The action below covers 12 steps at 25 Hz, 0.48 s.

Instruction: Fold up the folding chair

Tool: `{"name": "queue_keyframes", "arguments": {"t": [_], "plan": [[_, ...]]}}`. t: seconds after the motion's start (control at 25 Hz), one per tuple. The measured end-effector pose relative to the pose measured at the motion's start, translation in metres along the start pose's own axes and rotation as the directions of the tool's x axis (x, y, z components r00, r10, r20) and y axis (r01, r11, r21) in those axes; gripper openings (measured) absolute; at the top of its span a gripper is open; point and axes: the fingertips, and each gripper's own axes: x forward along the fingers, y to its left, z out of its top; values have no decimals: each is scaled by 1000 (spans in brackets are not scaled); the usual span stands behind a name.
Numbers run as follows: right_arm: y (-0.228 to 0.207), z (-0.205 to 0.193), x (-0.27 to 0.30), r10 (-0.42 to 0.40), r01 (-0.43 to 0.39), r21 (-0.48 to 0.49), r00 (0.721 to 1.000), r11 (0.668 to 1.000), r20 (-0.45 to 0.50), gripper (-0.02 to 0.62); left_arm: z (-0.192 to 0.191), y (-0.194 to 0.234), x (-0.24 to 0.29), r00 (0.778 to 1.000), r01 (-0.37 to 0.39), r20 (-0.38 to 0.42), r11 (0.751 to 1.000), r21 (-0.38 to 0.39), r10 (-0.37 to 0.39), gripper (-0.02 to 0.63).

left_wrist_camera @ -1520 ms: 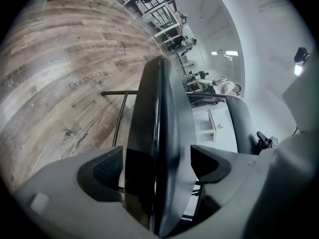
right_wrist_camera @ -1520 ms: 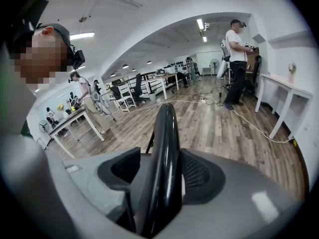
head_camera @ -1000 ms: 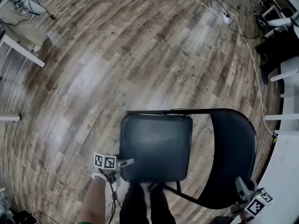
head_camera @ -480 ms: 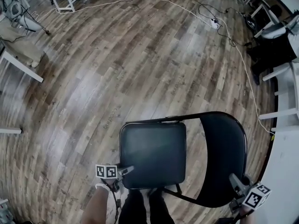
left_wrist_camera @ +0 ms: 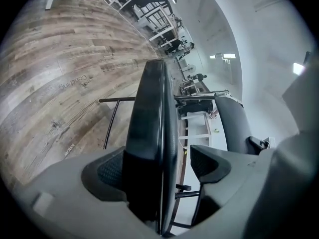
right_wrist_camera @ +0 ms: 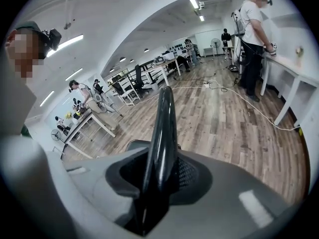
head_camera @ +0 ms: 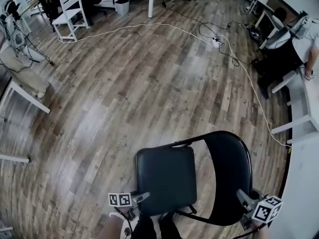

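Head view, left margin: we see white table legs (head_camera: pixel 27 97) and a white chair (head_camera: pixel 70 11), both well apart from the work, with broad wood floor (head_camera: pixel 124 93) between.
Head view, bottom centre: the folding chair (head_camera: pixel 187 185) stands unfolded, its seat (head_camera: pixel 164 176) level and its backrest (head_camera: pixel 230 178) to the right of the seat.
Seat corner: the left gripper (head_camera: pixel 141 198) meets the seat's near left corner; from above we cannot read its opening.
Left gripper view: only here do we see the left gripper (left_wrist_camera: pixel 159 166) straddling the seat (left_wrist_camera: pixel 149 128) edge-on, jaws moderately wide. One pad (left_wrist_camera: pixel 110 169) lies against the seat; the other pad (left_wrist_camera: pixel 209 162) stands off across a visible gap. The backrest (left_wrist_camera: pixel 233 121) rises beyond, apart from the seat.
Backrest rim: the right gripper (head_camera: pixel 244 199) sits at the backrest's near right edge.
Right gripper view: only here do we see the right gripper (right_wrist_camera: pixel 159 176) clamped on the backrest (right_wrist_camera: pixel 162 118), which is seen edge-on with a pad against each face. A person (right_wrist_camera: pixel 251 29) stands at a bench on the far right.
Room to move: open floor lies ahead and to the left of the chair. On the right, a white cable (head_camera: pixel 251 81) crosses the floor, and the white table (head_camera: pixel 305 183) runs just beside the backrest and the right gripper.
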Motion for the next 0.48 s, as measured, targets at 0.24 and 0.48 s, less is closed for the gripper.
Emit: {"name": "queue_keyframes", "arguments": {"t": [0.24, 0.48], "plan": [[-8, 12, -27, -2, 2, -8, 1000, 1000, 1, 110, -6, -62, 3, 999, -14, 35, 1000, -13, 14, 408], [-21, 25, -49, 1, -1, -2, 1000, 1000, 2, 110, -10, -123, 13, 998, -24, 61, 1000, -2, 24, 408]]}}
